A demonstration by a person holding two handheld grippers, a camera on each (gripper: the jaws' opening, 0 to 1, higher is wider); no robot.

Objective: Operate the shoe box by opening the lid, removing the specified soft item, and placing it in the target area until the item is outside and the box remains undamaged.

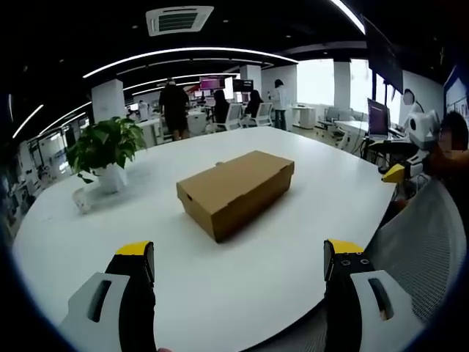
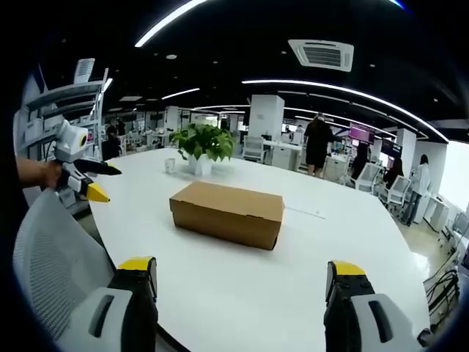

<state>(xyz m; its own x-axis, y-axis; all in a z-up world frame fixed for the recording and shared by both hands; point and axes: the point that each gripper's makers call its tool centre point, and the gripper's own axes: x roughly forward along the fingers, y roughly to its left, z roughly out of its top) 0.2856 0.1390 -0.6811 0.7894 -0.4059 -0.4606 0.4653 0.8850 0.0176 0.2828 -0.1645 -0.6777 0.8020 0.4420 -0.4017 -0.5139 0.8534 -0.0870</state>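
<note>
While both your grippers (image 1: 238,264) (image 2: 240,280) hang open short of the shut box (image 1: 236,192) (image 2: 227,213), a hard lid pinch risks crushing the cardboard.

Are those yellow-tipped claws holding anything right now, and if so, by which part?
Nothing is held. The left gripper and right gripper are both open, short of the closed shoe box on the white table.
</note>
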